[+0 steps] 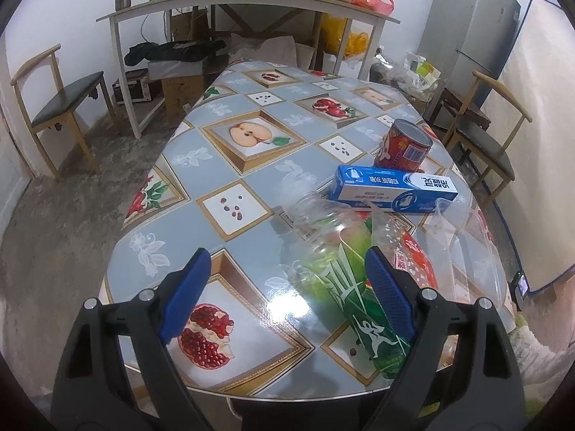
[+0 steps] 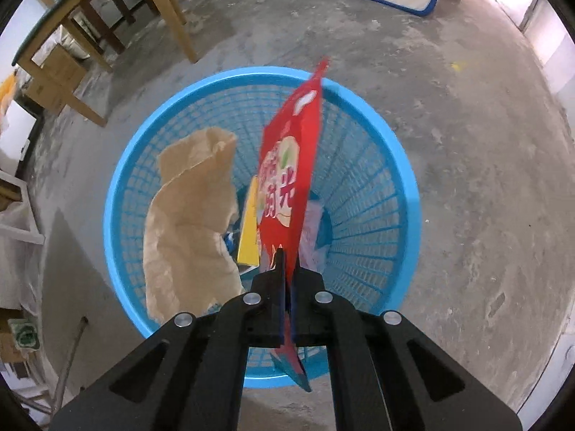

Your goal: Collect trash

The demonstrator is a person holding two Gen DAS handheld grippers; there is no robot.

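Left wrist view: left gripper (image 1: pixel 284 287) gapes wide over the table (image 1: pixel 230 165); a clear bottle (image 1: pixel 334 248) at 1 o'clock, toothpaste box (image 1: pixel 395 188) and red can (image 1: pixel 404 145) beyond, uncollected.

Right wrist view: right gripper (image 2: pixel 287 269) pinches a red snack wrapper (image 2: pixel 287 172) above the blue basket (image 2: pixel 402 186), which holds brown paper (image 2: pixel 190 215) at 9 o'clock.

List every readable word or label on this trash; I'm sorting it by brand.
"冷酸灵", upside down, on the blue-and-white cardboard box; its smaller print is too small to read.
Red foil snack bag: large white Chinese characters, too blurred to quote.
Red metal can: a barcode, digits unreadable.
Clear plastic bottle with green label: a white figure logo, lettering unreadable.
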